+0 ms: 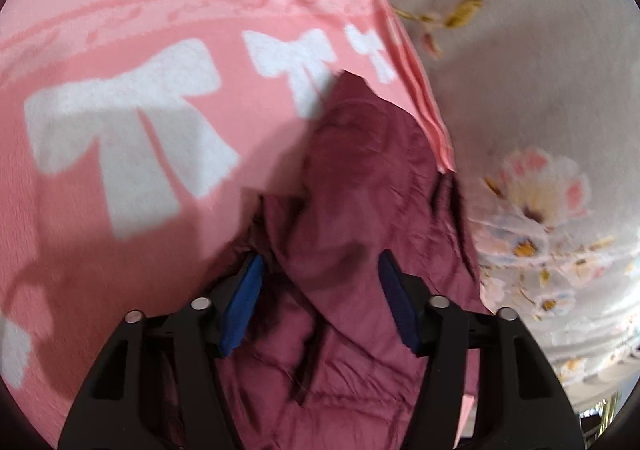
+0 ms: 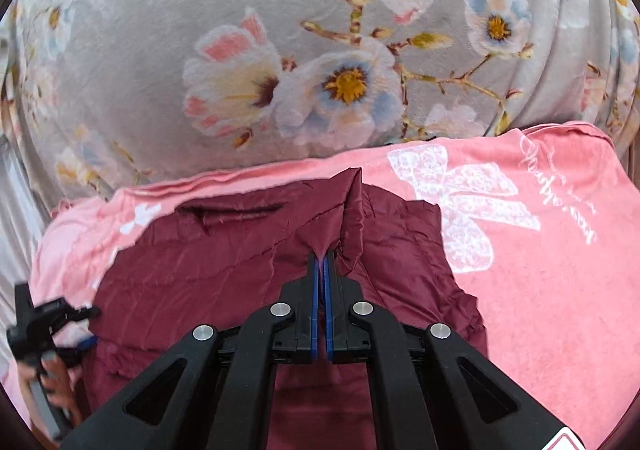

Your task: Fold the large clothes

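A maroon quilted jacket (image 2: 224, 262) lies on a pink blanket. My right gripper (image 2: 322, 256) is shut on a raised fold of the jacket near its middle. In the left wrist view the same jacket (image 1: 360, 178) runs between the blue pads of my left gripper (image 1: 320, 270), whose jaws stand wide apart around the cloth without pinching it. The left gripper also shows in the right wrist view (image 2: 68, 314) at the jacket's left edge, held by a hand.
The pink blanket (image 1: 120, 190) with white bow prints lies under the jacket and shows in the right wrist view (image 2: 560, 270) too. A grey floral bedspread (image 2: 280, 50) lies beyond it and to the right in the left wrist view (image 1: 540, 90).
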### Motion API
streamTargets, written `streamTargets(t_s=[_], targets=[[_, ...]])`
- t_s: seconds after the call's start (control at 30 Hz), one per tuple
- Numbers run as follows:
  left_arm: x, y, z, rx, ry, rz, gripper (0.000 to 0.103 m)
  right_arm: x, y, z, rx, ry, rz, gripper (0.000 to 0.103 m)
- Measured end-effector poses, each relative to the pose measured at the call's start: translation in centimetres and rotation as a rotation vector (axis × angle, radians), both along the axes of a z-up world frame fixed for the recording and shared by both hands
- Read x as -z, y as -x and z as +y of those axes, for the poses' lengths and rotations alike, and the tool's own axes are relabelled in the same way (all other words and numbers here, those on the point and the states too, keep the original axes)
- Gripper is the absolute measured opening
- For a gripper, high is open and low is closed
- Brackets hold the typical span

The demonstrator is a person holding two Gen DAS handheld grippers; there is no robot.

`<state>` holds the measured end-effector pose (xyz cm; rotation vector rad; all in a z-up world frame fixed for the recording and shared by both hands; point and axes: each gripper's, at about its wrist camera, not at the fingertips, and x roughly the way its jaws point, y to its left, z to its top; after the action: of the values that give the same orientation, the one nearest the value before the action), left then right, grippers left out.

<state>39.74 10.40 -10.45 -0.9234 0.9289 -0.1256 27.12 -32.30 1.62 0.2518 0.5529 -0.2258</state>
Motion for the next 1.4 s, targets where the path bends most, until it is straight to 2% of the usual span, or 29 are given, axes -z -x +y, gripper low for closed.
streamTargets(t_s=[0.03, 0.1, 0.13, 0.2, 0.33, 0.7, 0.9, 1.1, 1.2, 1.27, 1.33, 1.4], targets=[[0.1, -0.2, 0.2, -0.009, -0.017, 0.005, 0.041, 0.6, 0.2, 0.0, 0.002, 0.015, 0.018, 0.002], [-0.1, -0.8, 0.4, -0.009, -0.058, 0.006, 0.015, 2.1, 0.3, -0.3, 0.01, 0.015, 0.053, 0.002], [-0.3, -0.9, 0.4, -0.005, -0.073, 0.002, 0.009, 2.8, 0.1, -0.5, 0.015, 0.008, 0.068, 0.002], [-0.6, -1.1, 0.3, -0.006, -0.113, -0.007, 0.004, 4.7, -0.4, -0.9, 0.026, -0.01, 0.112, 0.002], [-1.0, -0.6, 0.2, -0.025, -0.183, -0.026, 0.002, 7.8, -1.1, -1.1, 0.032, -0.015, 0.186, 0.002], [0.4, 1.9, -0.4, -0.014, -0.312, -0.065, 0.001, 10.7, -1.5, -0.2, 0.012, -0.001, 0.285, 0.002], [0.3, 2.0, -1.0, -0.009, -0.374, -0.074, 0.001, 11.0, -1.9, 0.4, 0.016, 0.048, 0.304, 0.002], [0.1, 2.1, -1.4, -0.011, -0.415, -0.074, 0.002, 10.8, -1.6, -0.3, 0.011, -0.001, 0.279, 0.003], [-0.3, 2.3, -1.4, -0.009, -0.421, -0.076, 0.004, 10.1, -0.5, -0.6, 0.028, -0.009, 0.245, 0.014], [-1.2, 3.0, -1.5, -0.008, -0.447, -0.084, 0.006, 9.1, 1.1, -0.9, 0.043, -0.031, 0.2, 0.032], [-2.8, 4.1, -1.9, 0.0, -0.49, -0.115, 0.021, 8.1, 2.7, -1.0, 0.052, -0.048, 0.146, 0.037], [-4.7, 4.6, -2.7, 0.023, -0.501, -0.152, 0.035, 7.0, 3.7, -1.2, 0.049, -0.066, 0.099, 0.037]])
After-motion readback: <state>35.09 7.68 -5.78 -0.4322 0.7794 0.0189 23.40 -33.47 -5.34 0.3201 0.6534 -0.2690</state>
